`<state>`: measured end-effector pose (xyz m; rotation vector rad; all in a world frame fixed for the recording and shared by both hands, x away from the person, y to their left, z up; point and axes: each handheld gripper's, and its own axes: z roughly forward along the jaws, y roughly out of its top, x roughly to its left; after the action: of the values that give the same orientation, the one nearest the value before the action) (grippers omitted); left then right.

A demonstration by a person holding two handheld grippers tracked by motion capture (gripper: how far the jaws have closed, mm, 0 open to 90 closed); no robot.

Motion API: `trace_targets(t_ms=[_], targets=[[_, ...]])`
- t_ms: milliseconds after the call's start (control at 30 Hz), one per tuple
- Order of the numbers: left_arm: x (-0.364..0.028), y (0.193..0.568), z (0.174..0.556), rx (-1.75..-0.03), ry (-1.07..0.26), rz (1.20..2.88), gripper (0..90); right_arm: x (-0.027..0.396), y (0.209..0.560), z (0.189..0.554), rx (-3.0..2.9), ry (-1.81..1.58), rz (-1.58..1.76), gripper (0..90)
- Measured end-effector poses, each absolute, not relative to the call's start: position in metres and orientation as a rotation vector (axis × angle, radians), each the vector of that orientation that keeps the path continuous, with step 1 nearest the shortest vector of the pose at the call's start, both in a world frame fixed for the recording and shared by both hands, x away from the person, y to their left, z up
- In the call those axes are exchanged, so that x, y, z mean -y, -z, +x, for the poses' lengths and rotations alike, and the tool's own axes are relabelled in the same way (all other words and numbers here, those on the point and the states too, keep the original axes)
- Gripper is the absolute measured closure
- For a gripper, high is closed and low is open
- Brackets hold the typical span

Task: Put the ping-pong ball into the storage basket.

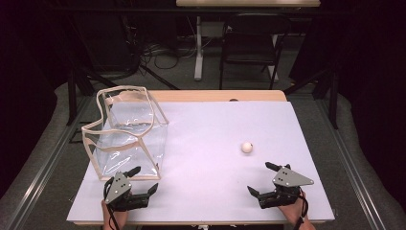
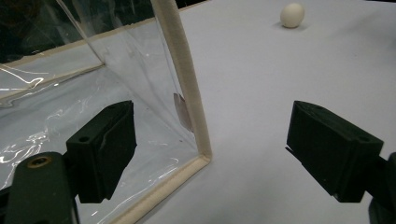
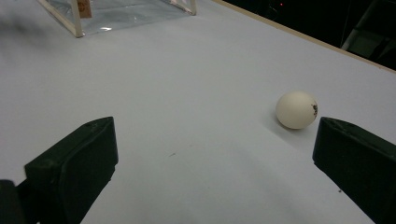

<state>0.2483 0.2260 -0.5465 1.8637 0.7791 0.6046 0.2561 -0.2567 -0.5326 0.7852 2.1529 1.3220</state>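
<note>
A small white ball [image 1: 246,147] lies on the white table mat [image 1: 210,143], right of centre. It also appears far off in the left gripper view as ball [image 2: 292,15] and close in the right gripper view as ball [image 3: 297,109]. A clear plastic bag with cream piping [image 1: 127,136] stands open at the left. My left gripper [image 1: 145,179] is open just in front of the bag's near corner [image 2: 201,154]. My right gripper [image 1: 260,178] is open, a little nearer than the ball, with nothing between its jaws.
A wooden table edge [image 1: 215,96] shows beyond the mat. Behind the table stand a black folding chair [image 1: 251,45] and a white desk leg [image 1: 198,48], with cables on the floor. Bare mat stretches between bag and ball.
</note>
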Motion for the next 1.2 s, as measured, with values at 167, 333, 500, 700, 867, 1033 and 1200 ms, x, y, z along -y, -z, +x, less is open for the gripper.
trace_targets(t_ms=[167, 333, 500, 700, 867, 1033, 1200], targets=[[-0.225, 0.547, 0.250, -0.786, -0.604, 1.867, 15.9, 0.258, 0.534, 0.258, -2.159, -1.326, 0.797, 0.0], [-0.222, 0.547, 0.252, -0.788, -0.606, 1.869, 15.9, 0.258, 0.535, 0.259, -2.171, -1.325, 0.808, 0.1], [-0.222, 0.548, 0.251, -0.792, -0.592, 1.878, 15.9, 0.258, 0.535, 0.262, -2.170, -1.319, 0.818, 0.1], [-0.225, 0.548, 0.249, -0.802, -0.594, 1.863, 15.9, 0.256, 0.535, 0.266, -2.184, -1.301, 0.822, 0.1], [-0.225, 0.548, 0.248, -0.804, -0.594, 1.870, 15.9, 0.252, 0.533, 0.271, -2.197, -1.276, 0.832, 0.1], [-0.225, 0.548, 0.248, -0.803, -0.587, 1.865, 15.9, 0.252, 0.531, 0.274, -2.203, -1.254, 0.860, 0.0], [-0.225, 0.548, 0.249, -0.809, -0.578, 1.868, 15.9, 0.251, 0.526, 0.277, -2.214, -1.196, 0.895, 0.0]])
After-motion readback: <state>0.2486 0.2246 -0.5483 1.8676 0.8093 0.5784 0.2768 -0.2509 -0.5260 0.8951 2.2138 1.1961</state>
